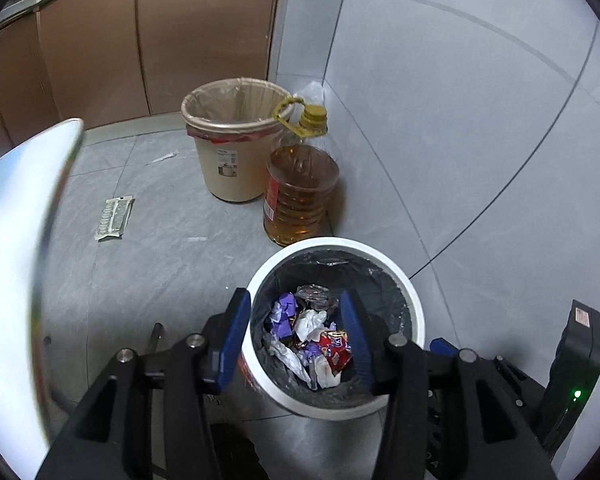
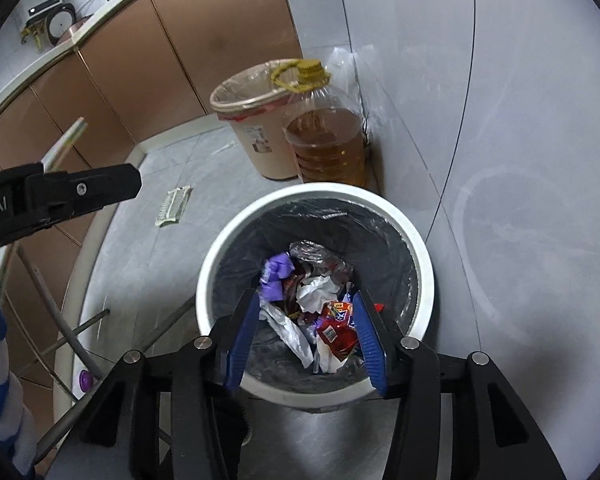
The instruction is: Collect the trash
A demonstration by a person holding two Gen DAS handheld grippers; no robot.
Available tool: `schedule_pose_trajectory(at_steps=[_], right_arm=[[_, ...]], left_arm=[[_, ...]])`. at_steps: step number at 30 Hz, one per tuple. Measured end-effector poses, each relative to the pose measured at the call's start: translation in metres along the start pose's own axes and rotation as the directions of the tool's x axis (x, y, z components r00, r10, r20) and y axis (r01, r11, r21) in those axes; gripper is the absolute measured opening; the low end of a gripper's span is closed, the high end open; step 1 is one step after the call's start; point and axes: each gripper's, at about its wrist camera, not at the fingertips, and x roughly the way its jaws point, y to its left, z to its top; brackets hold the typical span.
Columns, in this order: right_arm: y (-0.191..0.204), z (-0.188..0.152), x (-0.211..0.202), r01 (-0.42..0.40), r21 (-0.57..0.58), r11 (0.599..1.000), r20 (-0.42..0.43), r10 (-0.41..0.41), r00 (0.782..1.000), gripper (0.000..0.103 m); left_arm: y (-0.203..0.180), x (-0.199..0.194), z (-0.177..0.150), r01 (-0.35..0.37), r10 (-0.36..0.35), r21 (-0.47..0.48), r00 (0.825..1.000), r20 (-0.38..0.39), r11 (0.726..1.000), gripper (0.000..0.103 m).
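A white trash bin point(image 1: 414, 300) with a black liner stands on the grey floor. It holds crumpled wrappers point(image 1: 308, 332): purple, white, red and clear. My left gripper point(image 1: 296, 304) is open and empty, its blue pads above the bin mouth. In the right wrist view the same bin point(image 2: 426, 264) and wrappers point(image 2: 316, 300) lie straight below my right gripper point(image 2: 306, 300), which is open and empty over the opening. The left gripper's black finger point(image 2: 80, 190) shows at the left edge. A flat silvery wrapper point(image 1: 114, 218) lies on the floor to the left, also seen in the right wrist view point(image 2: 174, 206).
A beige bin point(image 1: 232, 152) with a clear liner stands behind, against brown cabinets point(image 1: 100, 52). A large oil bottle point(image 1: 300, 188) with a yellow cap stands beside it. A round white table edge point(image 1: 16, 260) is at left. Metal legs point(image 2: 72, 332) cross lower left.
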Motion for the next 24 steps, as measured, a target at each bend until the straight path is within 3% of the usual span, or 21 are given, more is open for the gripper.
schedule_pose_trajectory(at_steps=[5, 11, 13, 17, 20, 24], right_arm=[[0.022, -0.001, -0.042, -0.020, -0.017, 1.000, 0.071, 0.021, 0.997, 0.057], [0.064, -0.011, -0.116, -0.045, -0.081, 0.996, 0.181, 0.059, 0.982, 0.065], [0.077, -0.018, -0.138, -0.052, -0.099, 0.994, 0.212, 0.072, 0.975, 0.073], [0.105, -0.031, -0.177, -0.065, -0.154, 0.986, 0.250, 0.103, 0.963, 0.074], [0.131, -0.040, -0.204, -0.075, -0.206, 0.976, 0.281, 0.132, 0.951, 0.079], [0.164, -0.049, -0.243, -0.076, -0.277, 0.958, 0.331, 0.169, 0.928, 0.086]], left_arm=[[0.012, -0.057, -0.013, -0.044, 0.048, -0.041, 0.994, 0.099, 0.998, 0.051], [0.030, -0.133, -0.036, -0.128, 0.141, -0.072, 0.965, 0.221, 0.989, 0.054], [0.038, -0.161, -0.050, -0.171, 0.187, -0.081, 0.948, 0.259, 0.982, 0.058], [0.054, -0.209, -0.074, -0.231, 0.250, -0.100, 0.919, 0.304, 0.968, 0.058], [0.064, -0.244, -0.090, -0.280, 0.307, -0.126, 0.886, 0.347, 0.952, 0.063], [0.081, -0.295, -0.113, -0.347, 0.391, -0.181, 0.827, 0.404, 0.920, 0.071]])
